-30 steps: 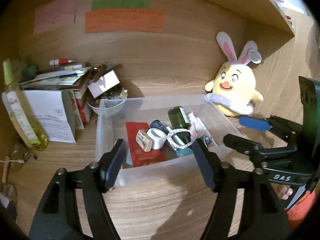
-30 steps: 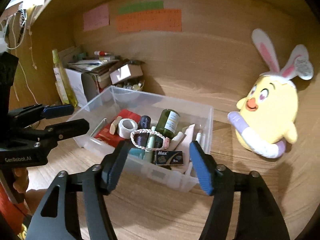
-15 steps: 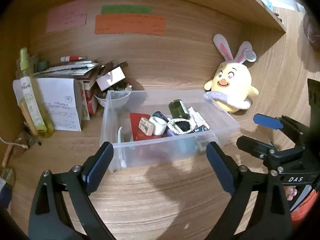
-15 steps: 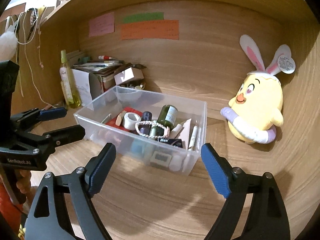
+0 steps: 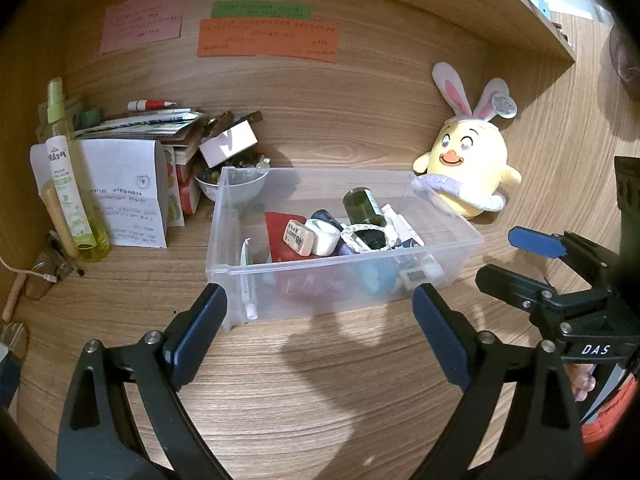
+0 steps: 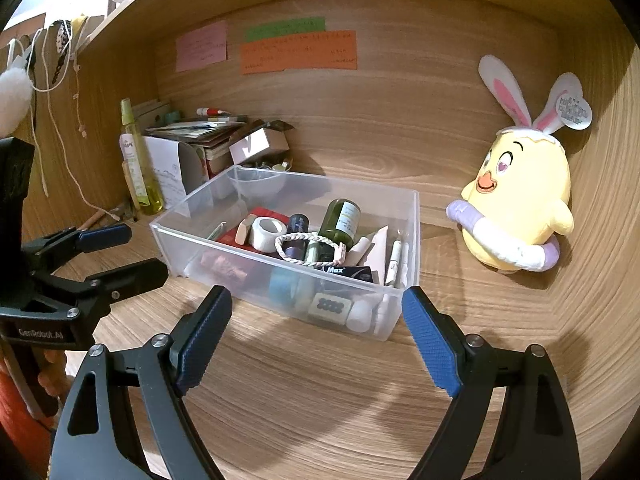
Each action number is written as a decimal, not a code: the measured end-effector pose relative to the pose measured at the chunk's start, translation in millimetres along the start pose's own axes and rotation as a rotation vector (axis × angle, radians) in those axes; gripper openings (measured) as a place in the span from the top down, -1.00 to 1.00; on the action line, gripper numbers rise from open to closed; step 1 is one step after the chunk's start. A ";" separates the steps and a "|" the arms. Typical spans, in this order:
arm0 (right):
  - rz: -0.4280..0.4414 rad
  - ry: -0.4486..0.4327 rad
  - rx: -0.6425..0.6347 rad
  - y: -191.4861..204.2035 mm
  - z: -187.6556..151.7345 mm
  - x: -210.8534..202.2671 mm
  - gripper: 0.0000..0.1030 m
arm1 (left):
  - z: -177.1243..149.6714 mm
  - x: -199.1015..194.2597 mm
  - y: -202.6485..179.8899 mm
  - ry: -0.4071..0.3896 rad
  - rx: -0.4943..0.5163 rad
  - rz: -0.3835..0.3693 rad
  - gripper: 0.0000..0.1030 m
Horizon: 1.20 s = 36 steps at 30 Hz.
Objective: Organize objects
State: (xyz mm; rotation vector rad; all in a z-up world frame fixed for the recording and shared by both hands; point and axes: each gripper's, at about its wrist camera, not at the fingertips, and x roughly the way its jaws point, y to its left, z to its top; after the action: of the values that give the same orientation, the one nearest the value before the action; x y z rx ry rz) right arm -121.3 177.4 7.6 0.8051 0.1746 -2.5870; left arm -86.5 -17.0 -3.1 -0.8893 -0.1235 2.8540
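A clear plastic bin (image 5: 224,270) (image 6: 412,240) sits on the wooden desk, holding small items: a green bottle (image 5: 360,206) (image 6: 342,220), a white tape roll (image 5: 322,236) (image 6: 266,234), an eraser (image 5: 296,236), a braided cord loop (image 6: 308,250), a red booklet (image 5: 280,224). My left gripper (image 5: 320,332) is open and empty, just in front of the bin. My right gripper (image 6: 316,338) is open and empty, in front of the bin's near right corner.
A yellow bunny-eared plush (image 5: 466,172) (image 6: 520,200) sits right of the bin. At left stand a green spray bottle (image 5: 68,184), a paper box (image 5: 124,192), stacked books (image 5: 160,124) and a bowl (image 5: 236,186). Sticky notes (image 5: 268,36) hang on the back wall.
Both grippers have pulled back from the bin and opened wider. The bin has stayed in place on the desk.
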 end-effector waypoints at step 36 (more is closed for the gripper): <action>0.012 -0.003 0.021 -1.3 -0.8 -3.4 -0.66 | -1.2 -7.3 -9.4 -0.015 0.022 -0.005 -0.93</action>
State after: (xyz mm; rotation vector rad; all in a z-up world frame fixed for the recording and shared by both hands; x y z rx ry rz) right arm -118.9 180.0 8.8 0.8081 0.1413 -2.5829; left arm -78.8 -8.9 1.2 -0.8628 -0.0955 2.8521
